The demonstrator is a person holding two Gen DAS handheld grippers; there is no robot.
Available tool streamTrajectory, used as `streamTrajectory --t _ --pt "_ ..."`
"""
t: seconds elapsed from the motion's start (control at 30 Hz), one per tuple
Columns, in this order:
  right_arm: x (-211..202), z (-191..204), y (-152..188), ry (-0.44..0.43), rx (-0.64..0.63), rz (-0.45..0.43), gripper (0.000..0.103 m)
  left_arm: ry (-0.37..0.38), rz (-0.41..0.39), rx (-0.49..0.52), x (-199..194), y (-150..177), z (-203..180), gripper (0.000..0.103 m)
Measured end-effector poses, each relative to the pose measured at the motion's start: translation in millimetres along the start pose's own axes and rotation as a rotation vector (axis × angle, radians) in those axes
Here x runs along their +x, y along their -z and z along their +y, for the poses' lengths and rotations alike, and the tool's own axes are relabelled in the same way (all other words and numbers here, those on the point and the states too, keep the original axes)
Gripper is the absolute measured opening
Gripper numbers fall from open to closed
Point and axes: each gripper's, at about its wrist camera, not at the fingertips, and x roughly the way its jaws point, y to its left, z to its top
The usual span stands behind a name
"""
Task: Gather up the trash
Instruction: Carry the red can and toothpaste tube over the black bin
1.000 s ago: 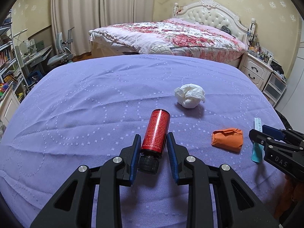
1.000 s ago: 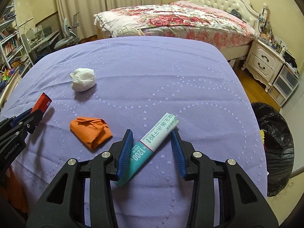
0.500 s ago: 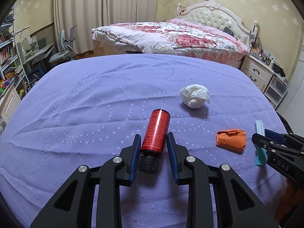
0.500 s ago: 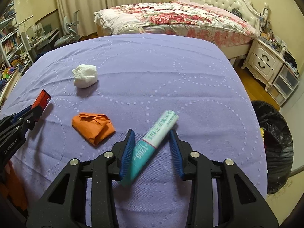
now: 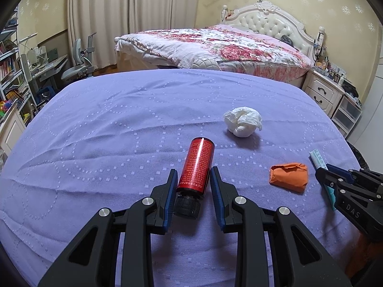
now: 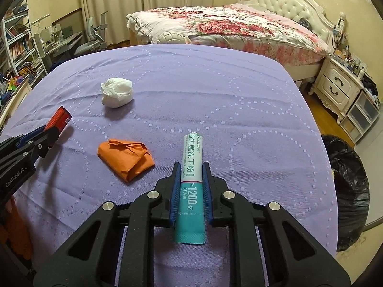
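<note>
A: Status on the 2 grippers?

B: Right gripper (image 6: 190, 186) is clamped on the teal sachet (image 6: 191, 179), pads touching both long edges. The sachet's long axis runs straight out along the fingers, white end forward, teal end back past the pads.

A: Left?

B: Left gripper (image 5: 193, 190) straddles the red bottle (image 5: 196, 167), lying on the purple cloth (image 5: 107, 131). Cap points back at the camera, base points away. Axis is tilted slightly right of the finger line. The left pad looks to be touching; on the right I see a sliver of gap, so I'd call it not closed yet, though the fisheye makes that hard to confirm.

A: Where's the bin?

B: Black trash bag (image 6: 347, 186) sits on the floor off the right edge of the bed, right gripper's side. So right is nearer by a lot; left has to cross the bed.

A: Leftovers?

B: White tissue wad (image 5: 242, 121) and orange crumpled paper (image 5: 288, 176), both loose between the 2 grippers, paper nearer the right one.
</note>
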Motion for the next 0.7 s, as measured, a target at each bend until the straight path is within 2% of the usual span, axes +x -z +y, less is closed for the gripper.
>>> streamTrajectory --t 0.47,0.57,0.7 --pt "-16.6 -15.8 0.7 0.018 0.028 -0.044 0.017 0.025 -0.044 0.018 -10.2 -0.8 -25.1 0.029" --pt "-22.5 -22.7 1.6 0.025 0.040 -0.061 0.017 0.042 -0.040 0.022 -11.8 -3.3 -32.8 0.029" --pt "-30.1 -40.3 0.8 0.043 0.065 -0.081 0.017 0.064 -0.074 0.051 -23.0 -8.9 -51.6 0.029"
